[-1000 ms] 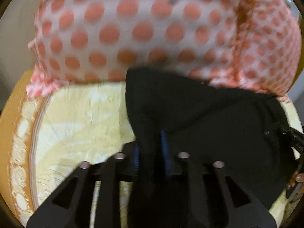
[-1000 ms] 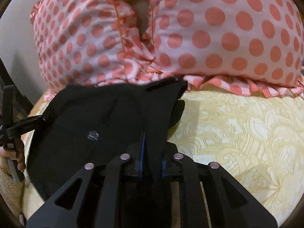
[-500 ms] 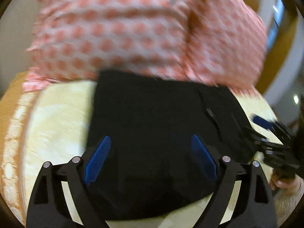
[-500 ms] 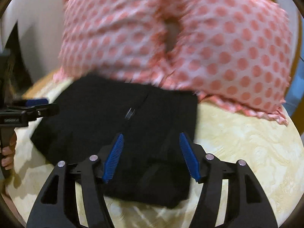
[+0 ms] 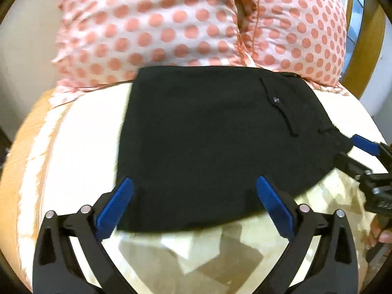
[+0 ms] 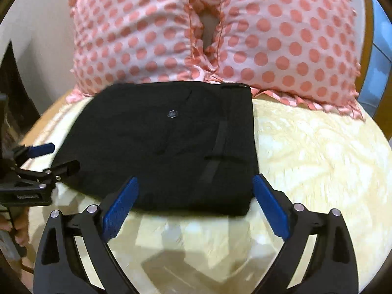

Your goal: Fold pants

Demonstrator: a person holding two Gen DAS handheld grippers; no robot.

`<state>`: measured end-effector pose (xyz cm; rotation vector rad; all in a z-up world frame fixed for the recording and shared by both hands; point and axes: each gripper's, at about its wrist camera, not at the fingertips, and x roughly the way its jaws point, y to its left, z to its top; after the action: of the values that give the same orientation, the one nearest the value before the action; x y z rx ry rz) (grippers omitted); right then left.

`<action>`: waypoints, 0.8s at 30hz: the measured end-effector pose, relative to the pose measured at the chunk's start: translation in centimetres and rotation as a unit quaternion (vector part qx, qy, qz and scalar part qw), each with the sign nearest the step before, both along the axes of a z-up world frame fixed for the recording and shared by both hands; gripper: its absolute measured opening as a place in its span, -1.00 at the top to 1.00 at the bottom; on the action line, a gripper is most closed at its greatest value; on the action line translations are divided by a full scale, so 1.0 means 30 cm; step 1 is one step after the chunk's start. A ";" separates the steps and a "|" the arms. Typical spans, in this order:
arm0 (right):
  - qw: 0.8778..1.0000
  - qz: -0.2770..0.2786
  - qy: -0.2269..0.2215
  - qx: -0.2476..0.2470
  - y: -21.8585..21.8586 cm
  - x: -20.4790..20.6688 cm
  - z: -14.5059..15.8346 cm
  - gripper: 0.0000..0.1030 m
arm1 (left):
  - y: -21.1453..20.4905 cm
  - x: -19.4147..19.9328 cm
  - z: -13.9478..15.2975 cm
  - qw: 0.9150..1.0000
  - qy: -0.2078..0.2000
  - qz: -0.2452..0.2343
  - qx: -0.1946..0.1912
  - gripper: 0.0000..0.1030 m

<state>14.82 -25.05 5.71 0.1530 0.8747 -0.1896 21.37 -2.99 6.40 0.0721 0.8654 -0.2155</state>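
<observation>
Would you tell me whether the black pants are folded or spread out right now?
Folded. The black pants lie as one compact, roughly square bundle on the yellow bedspread, with no leg trailing out.

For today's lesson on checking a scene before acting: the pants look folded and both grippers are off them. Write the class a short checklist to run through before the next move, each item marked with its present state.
1. Left gripper free of cloth: ok. Its jaws have just been opening and stand wide, nothing pinched.
2. Right gripper free of cloth: ok. Its jaws have also just been opening, with nothing pressed between them.
3. Black pants folded into one compact block: ok, edges look fairly even.
4. Pants lie wholly on the yellow bedspread: ok.
5. Far edge clear of the polka-dot pillows: not ok, it runs right up against them.
6. Layers underneath lie smooth: cannot tell, hidden.
</observation>
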 end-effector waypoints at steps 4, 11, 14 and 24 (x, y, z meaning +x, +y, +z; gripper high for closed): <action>1.000 -0.005 0.004 0.004 0.064 -0.080 -0.020 -0.87 | 0.014 -0.113 -0.037 1.000 0.004 0.015 0.016 -0.96; 0.999 -0.003 0.033 -0.006 0.159 -0.148 -0.088 -0.87 | 0.051 -0.226 -0.100 0.998 0.001 0.052 0.023 -0.96; 0.999 -0.003 0.043 0.002 0.174 -0.155 -0.108 -0.87 | 0.062 -0.235 -0.121 0.998 0.010 0.056 0.018 -0.96; 0.997 -0.008 0.065 -0.033 0.216 -0.149 -0.143 -0.97 | 0.068 -0.233 -0.138 0.998 0.015 0.059 0.016 -0.97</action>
<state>10.35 -18.58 1.42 0.0866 0.9960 -0.2442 14.39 -0.96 2.26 0.0472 0.8999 -0.0926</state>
